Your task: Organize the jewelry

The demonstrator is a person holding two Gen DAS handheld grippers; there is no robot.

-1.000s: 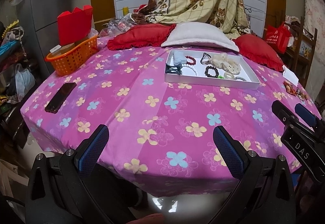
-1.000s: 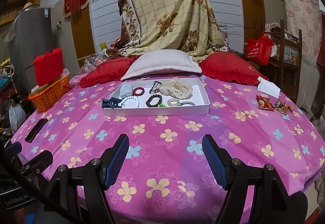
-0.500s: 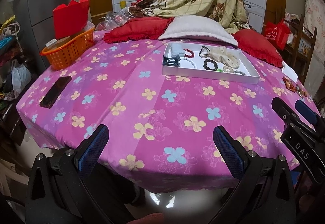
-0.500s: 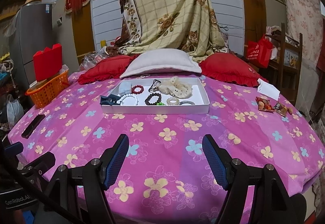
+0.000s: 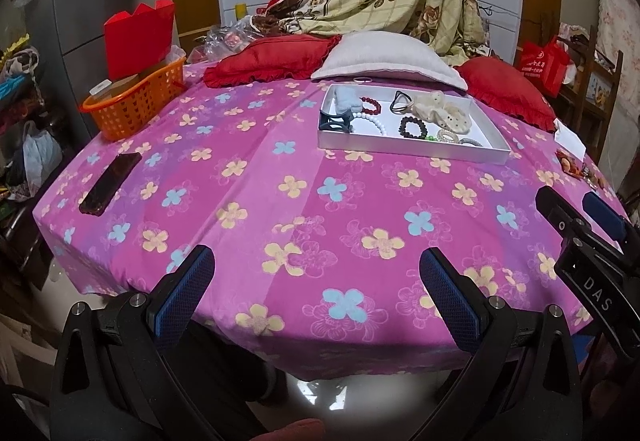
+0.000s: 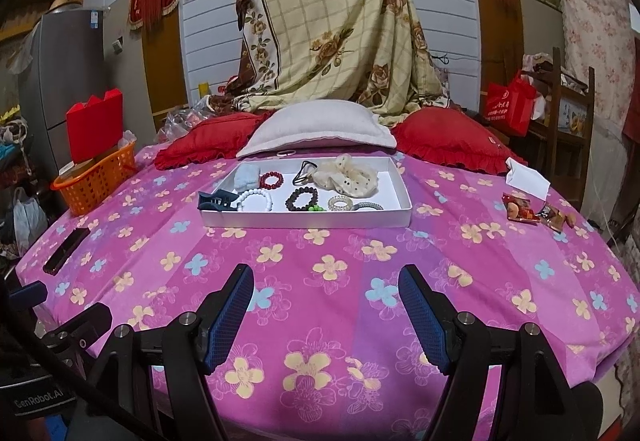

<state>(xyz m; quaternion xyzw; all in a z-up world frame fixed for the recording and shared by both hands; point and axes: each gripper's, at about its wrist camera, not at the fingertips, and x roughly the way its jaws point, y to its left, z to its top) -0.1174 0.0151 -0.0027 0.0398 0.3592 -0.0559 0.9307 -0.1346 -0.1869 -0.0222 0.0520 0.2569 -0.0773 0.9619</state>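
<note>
A white tray (image 5: pixel 412 153) (image 6: pixel 306 221) sits on the far half of the pink flowered tablecloth. In it lie a red bead bracelet (image 6: pixel 271 180), a white bead bracelet (image 6: pixel 256 199), a dark bead bracelet (image 6: pixel 302 199), a cream scrunchie (image 6: pixel 346 177), a dark blue hair claw (image 6: pixel 216 199) and some coil hair ties. My left gripper (image 5: pixel 316 265) hovers open over the table's near edge, well short of the tray, with nothing between its fingers. My right gripper (image 6: pixel 326 281) is likewise open and empty, facing the tray from the near side.
An orange basket (image 5: pixel 136 109) with a red box stands at the far left. A dark phone (image 5: pixel 110 183) lies near the left edge. Red and grey pillows sit behind the tray. Snack packets (image 6: pixel 532 211) and a white paper (image 6: pixel 526 181) lie at the right.
</note>
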